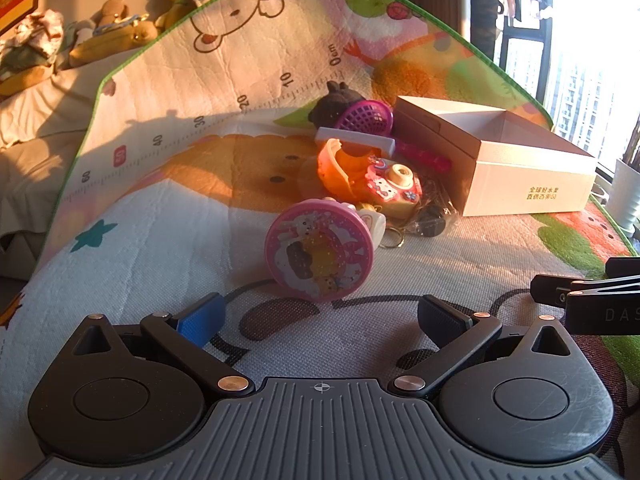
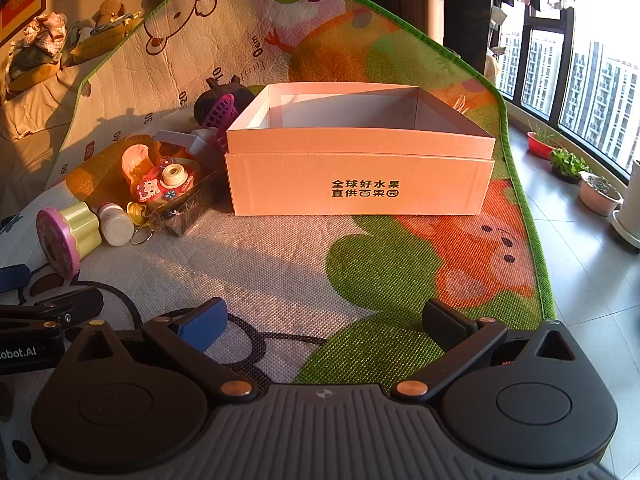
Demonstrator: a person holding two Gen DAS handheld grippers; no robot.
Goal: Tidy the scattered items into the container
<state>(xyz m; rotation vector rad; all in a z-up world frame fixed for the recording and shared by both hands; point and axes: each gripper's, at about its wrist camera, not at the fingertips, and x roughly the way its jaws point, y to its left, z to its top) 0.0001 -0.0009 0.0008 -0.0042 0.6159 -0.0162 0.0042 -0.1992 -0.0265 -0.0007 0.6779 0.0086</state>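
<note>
Two grippers: left gripper (image 1: 320, 314) and right gripper (image 2: 326, 322) both hover low over the play mat (image 2: 260, 264), jaws spread wide, nothing between them.
Container: a pale cardboard box (image 2: 360, 184) with printed dark characters on its front wall, open-topped, its inside showing nothing; it sits centre frame in the right wrist view and at right of centre in the left wrist view.
Scattered items: a heap lies just beside the box's left wall.
Round toy: a pink disc-faced toy (image 1: 320, 250) with a pale yellow fluted body lies on its side, nearest the left gripper, below centre of the left wrist view.
Camera toy: a pink toy camera (image 1: 394, 188) rests against an orange shell-shaped piece (image 1: 340, 168).
Rear of heap: a purple net scoop (image 1: 364, 116) leans on a black plush (image 1: 332, 104), with a grey-white handle bar (image 1: 354, 140) in front.
Right wrist view only: a small white bottle (image 2: 116, 224) and a key ring (image 2: 142, 236) beside the round toy; potted plants (image 2: 568, 164) on the tiled floor by the window.
Left wrist view only: the disc's cartoon face, and stuffed toys (image 1: 116, 28) at upper left.
</note>
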